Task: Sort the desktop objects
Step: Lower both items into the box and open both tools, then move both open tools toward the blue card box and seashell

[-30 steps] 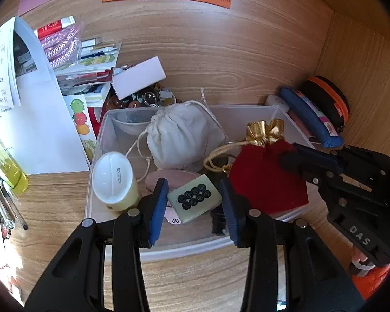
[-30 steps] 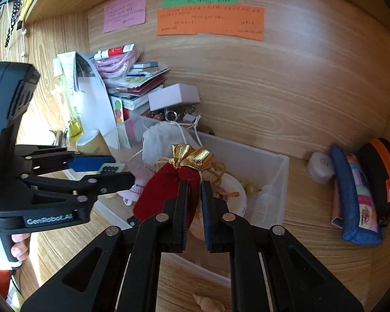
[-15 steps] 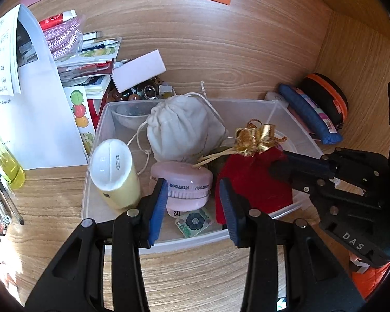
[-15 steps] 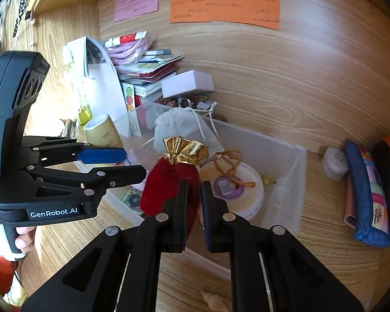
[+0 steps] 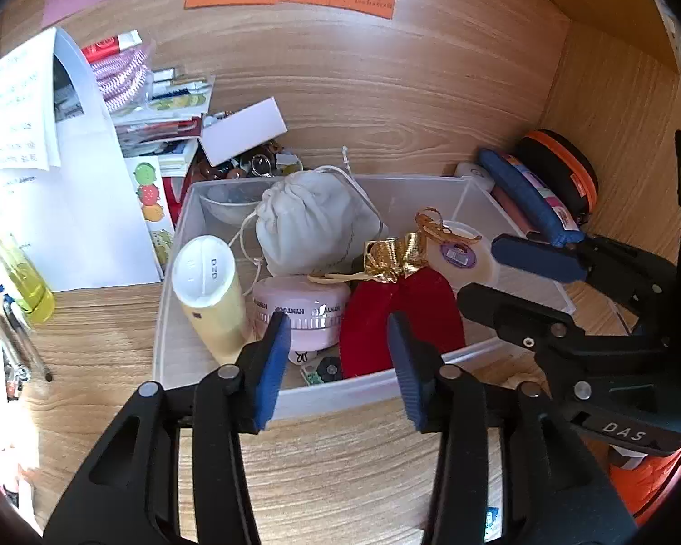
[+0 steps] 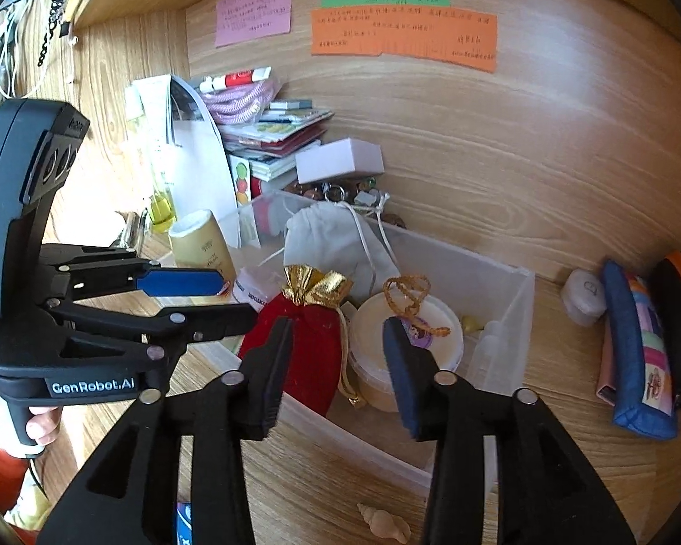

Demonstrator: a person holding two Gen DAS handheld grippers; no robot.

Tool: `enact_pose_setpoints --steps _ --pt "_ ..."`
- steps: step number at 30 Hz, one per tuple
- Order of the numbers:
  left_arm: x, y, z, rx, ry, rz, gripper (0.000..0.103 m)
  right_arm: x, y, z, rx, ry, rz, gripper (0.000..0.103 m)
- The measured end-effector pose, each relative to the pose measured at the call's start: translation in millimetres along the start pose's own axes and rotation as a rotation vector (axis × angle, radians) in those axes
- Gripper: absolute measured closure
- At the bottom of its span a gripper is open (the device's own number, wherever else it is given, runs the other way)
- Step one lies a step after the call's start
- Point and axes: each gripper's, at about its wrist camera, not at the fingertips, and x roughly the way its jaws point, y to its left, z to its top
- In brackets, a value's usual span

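Observation:
A clear plastic bin [image 5: 340, 397] [image 6: 513, 281] on the wooden desk holds a red velvet pouch with a gold top [image 5: 402, 313] [image 6: 311, 338], a white drawstring bag [image 5: 313, 222] [image 6: 336, 238], a pink round case [image 5: 302, 313], a yellow bottle with a white cap [image 5: 209, 286] [image 6: 202, 245], a round cream tin [image 5: 461, 256] [image 6: 406, 340] and a small green tile [image 5: 322, 370]. My left gripper [image 5: 338, 363] is open and empty at the bin's near edge. My right gripper [image 6: 338, 363] is open and empty, just before the red pouch and the tin.
A stack of booklets [image 5: 168, 136], a white box [image 5: 245, 134] and white paper [image 5: 68, 209] stand behind left. A blue pencil case [image 6: 635, 345], an orange-rimmed black case [image 5: 563, 172] and a small white jar [image 6: 583, 295] lie right. A seashell [image 6: 383, 524] lies near the front.
My left gripper let the green tile fall into the bin and stays open. My right gripper opened and released the red pouch, which now rests in the bin.

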Motion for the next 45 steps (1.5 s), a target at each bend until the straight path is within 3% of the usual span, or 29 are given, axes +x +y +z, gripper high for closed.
enact_pose_setpoints --steps 3,7,9,12,19,27,33,45 --pt "-6 -3 -1 0.001 -0.015 0.008 0.049 -7 3 0 -0.006 -0.014 -0.009 0.06" --pt "-19 -7 -2 0.007 -0.035 0.021 0.047 -21 6 -2 -0.013 -0.041 -0.029 0.059" --pt "-24 -9 -4 0.01 -0.05 0.038 0.037 -29 7 -4 -0.014 -0.048 -0.035 0.056" --pt "-35 -14 -8 0.021 -0.079 0.056 0.032 -39 8 -8 -0.017 -0.059 -0.048 0.052" --pt "-56 -25 -19 0.044 -0.109 0.088 0.028 -61 12 -20 -0.012 -0.074 -0.073 0.044" --pt "-71 -37 -37 0.057 -0.128 0.103 0.016 -81 8 -38 0.019 -0.076 -0.095 0.041" --pt "-67 -45 -54 0.068 -0.106 0.096 0.014 -93 1 -52 0.052 -0.072 -0.112 0.035" --pt "-34 -60 -100 0.095 0.035 0.035 0.013 -88 -14 -93 0.117 0.01 -0.135 0.032"
